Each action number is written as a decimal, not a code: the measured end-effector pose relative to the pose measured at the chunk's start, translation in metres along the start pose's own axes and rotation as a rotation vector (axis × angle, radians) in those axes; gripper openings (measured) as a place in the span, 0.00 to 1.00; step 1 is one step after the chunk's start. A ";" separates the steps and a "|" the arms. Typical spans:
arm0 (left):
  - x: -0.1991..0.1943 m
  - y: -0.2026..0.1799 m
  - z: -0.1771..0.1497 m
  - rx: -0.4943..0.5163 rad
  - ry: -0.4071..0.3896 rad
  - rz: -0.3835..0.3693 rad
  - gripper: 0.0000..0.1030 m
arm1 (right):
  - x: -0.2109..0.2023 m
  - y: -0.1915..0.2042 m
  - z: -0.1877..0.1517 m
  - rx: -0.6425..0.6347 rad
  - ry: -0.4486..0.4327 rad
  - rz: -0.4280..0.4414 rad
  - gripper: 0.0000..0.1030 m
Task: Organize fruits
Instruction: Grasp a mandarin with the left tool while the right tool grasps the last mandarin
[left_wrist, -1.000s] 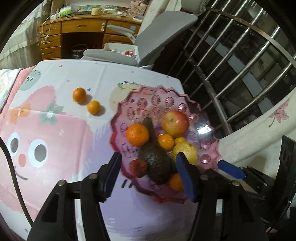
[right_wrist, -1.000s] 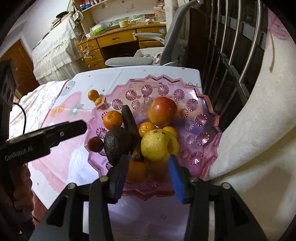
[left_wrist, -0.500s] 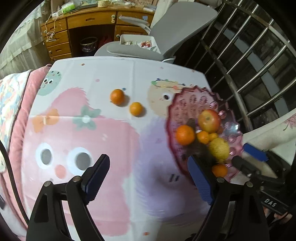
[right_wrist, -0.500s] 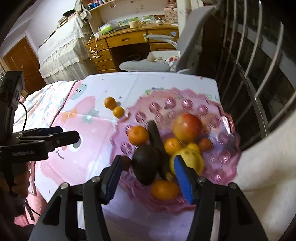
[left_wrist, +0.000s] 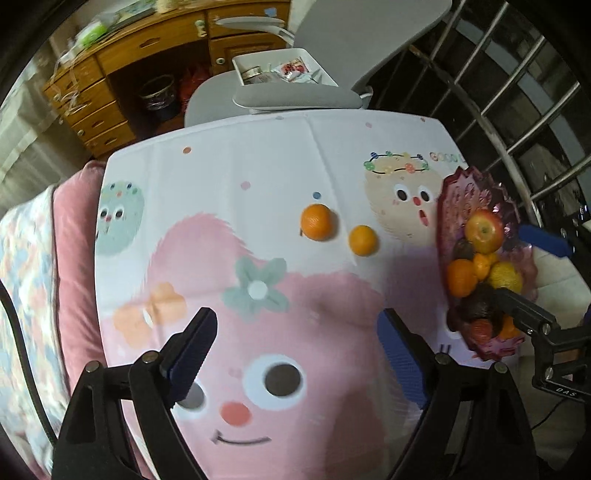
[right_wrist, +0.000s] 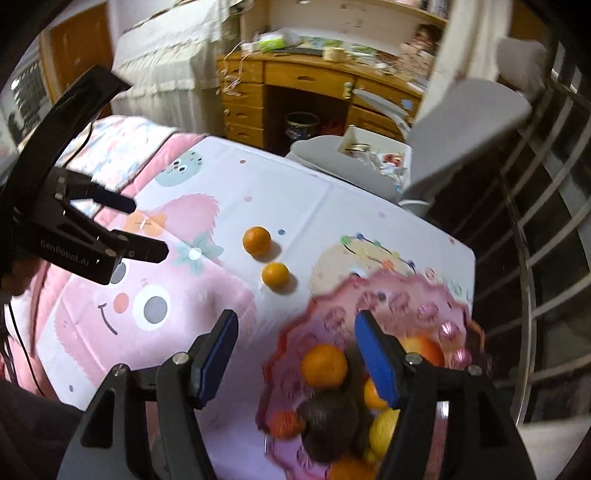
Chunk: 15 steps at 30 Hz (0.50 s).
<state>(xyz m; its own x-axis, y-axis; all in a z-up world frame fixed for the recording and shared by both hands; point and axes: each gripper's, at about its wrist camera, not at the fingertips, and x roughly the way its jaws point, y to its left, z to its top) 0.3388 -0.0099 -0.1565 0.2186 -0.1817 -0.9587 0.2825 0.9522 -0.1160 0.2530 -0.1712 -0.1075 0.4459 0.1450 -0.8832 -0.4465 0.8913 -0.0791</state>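
Both grippers empty above the cartoon-print tabletop, two oranges loose, the rest of the fruit in the dish.
Tabletop with white and pink cartoon-face cloth (left_wrist: 258, 177) carries a scalloped pink translucent plastic fruit dish (right_wrist: 417, 306) at its right edge; dish holds a red-yellow apple (left_wrist: 484, 230), a dark avocado (right_wrist: 327, 428), a yellow lemon (left_wrist: 505, 277) and several oranges. Left gripper (left_wrist: 297, 354): jaws wide, nothing between them, over the pink face print. Right gripper (right_wrist: 297, 356): jaws wide, empty, over the dish's near-left rim. Larger loose orange (left_wrist: 317, 222) and smaller loose orange (left_wrist: 363, 240) sit side by side on the cloth, left of the dish, apart from it.
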 end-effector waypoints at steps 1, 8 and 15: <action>0.005 0.003 0.005 0.016 0.003 -0.001 0.85 | 0.007 0.003 0.006 -0.025 0.012 0.003 0.64; 0.055 0.020 0.034 0.020 0.014 -0.099 0.85 | 0.062 0.019 0.037 -0.115 0.117 0.029 0.64; 0.101 0.022 0.044 -0.029 -0.017 -0.198 0.85 | 0.112 0.025 0.039 -0.174 0.216 0.057 0.63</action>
<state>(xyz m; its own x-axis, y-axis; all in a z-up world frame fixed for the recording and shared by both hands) 0.4080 -0.0180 -0.2445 0.1769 -0.3698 -0.9121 0.2945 0.9041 -0.3095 0.3224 -0.1158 -0.1903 0.2490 0.0809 -0.9651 -0.6008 0.7945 -0.0884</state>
